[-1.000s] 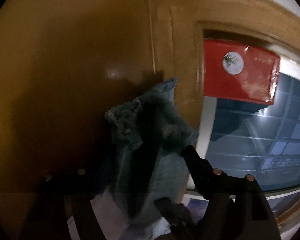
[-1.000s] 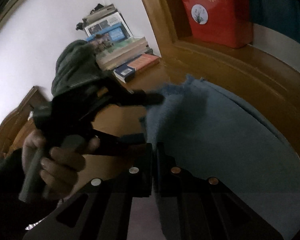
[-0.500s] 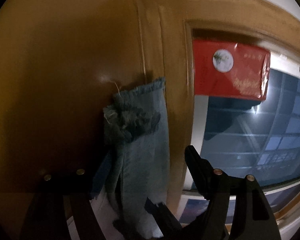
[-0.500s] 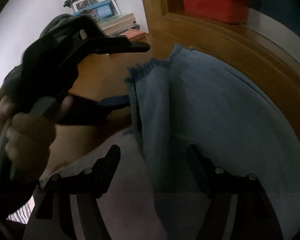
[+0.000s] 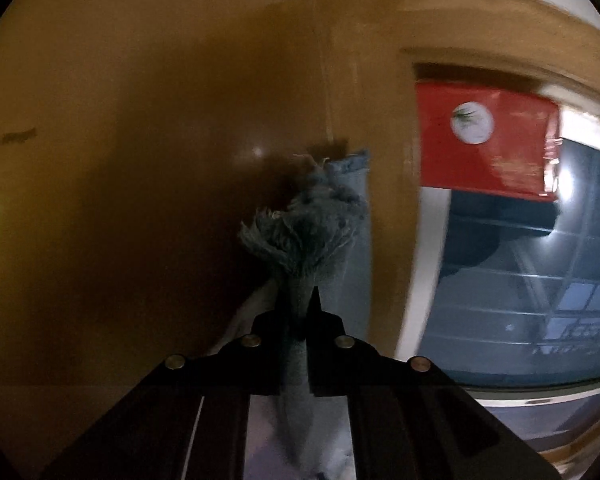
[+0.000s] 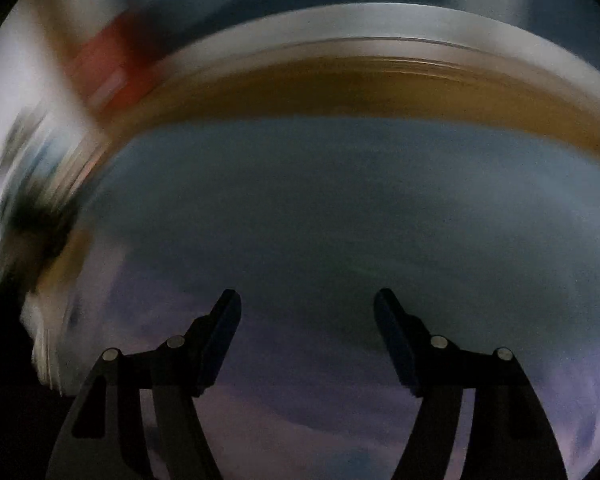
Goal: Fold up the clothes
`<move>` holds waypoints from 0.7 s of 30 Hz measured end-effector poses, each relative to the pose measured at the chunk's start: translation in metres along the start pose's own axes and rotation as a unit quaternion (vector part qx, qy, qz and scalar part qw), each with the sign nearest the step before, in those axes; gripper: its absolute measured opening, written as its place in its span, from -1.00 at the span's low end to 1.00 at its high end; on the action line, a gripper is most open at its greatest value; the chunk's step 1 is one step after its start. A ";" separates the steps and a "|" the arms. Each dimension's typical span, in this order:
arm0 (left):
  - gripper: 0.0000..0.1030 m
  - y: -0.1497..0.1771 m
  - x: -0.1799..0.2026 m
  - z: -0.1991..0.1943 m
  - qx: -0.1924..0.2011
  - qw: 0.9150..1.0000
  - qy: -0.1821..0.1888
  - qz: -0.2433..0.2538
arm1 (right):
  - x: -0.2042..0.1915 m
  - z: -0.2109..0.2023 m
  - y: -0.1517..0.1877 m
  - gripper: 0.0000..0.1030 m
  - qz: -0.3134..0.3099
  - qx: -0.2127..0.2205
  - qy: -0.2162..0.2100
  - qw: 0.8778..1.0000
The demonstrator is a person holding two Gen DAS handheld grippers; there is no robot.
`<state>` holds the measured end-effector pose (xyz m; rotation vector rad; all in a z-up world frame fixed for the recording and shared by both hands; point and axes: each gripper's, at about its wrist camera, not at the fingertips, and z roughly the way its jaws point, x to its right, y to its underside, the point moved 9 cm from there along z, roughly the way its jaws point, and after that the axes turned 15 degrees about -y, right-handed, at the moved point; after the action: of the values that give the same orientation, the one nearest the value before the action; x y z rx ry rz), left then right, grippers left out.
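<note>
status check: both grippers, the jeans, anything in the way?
Left gripper shut on jeans at the frayed hem. Right gripper open, nothing between its fingers, blue cloth below, view blurred. Red box off to the side, not in the way.

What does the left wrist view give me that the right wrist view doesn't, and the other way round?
Left wrist only: the left tongs shut on the frayed hem of the denim garment, and a sharp red box at the window.
Right wrist only: the right tongs open, nothing between them, over a broad spread of denim; the picture is badly blurred.
Both: the blue denim and the brown wooden surface under it.
</note>
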<state>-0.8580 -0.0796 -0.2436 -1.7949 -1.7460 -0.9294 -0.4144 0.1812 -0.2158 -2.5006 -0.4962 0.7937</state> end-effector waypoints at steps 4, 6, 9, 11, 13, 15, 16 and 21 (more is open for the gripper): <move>-0.90 0.008 0.022 -0.014 0.011 1.000 0.002 0.001 | 0.129 -0.093 0.022 0.46 0.254 0.150 0.059 0.954; -0.90 0.008 0.033 -0.016 0.015 1.000 0.001 0.006 | 0.176 -0.125 0.035 0.49 0.338 0.208 0.055 0.916; -0.90 0.010 0.050 -0.021 0.019 1.000 0.013 0.014 | 0.231 -0.156 0.053 0.49 0.401 0.259 0.073 0.876; -0.90 0.010 0.060 -0.022 0.022 1.000 0.013 0.018 | 0.258 -0.162 0.057 0.50 0.432 0.273 0.066 0.857; -0.90 0.007 0.064 -0.023 0.021 1.000 0.013 0.015 | 0.273 -0.152 0.054 0.50 0.454 0.261 0.062 0.850; -0.90 0.004 0.064 -0.024 0.020 1.000 0.010 0.010 | 0.291 -0.148 0.038 0.55 0.467 0.267 0.056 0.841; -0.90 0.003 0.063 -0.024 0.022 1.000 0.007 0.008 | 0.300 -0.149 0.027 0.55 0.468 0.276 0.049 0.838; -0.90 0.000 0.062 -0.017 0.027 1.000 -0.004 0.014 | 0.337 -0.140 -0.002 -0.01 0.495 0.234 0.062 0.835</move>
<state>-0.8627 -0.0507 -0.1866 -1.7881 -1.7292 -0.8566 -0.0708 0.2940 -0.2622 -2.1841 1.0251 0.9200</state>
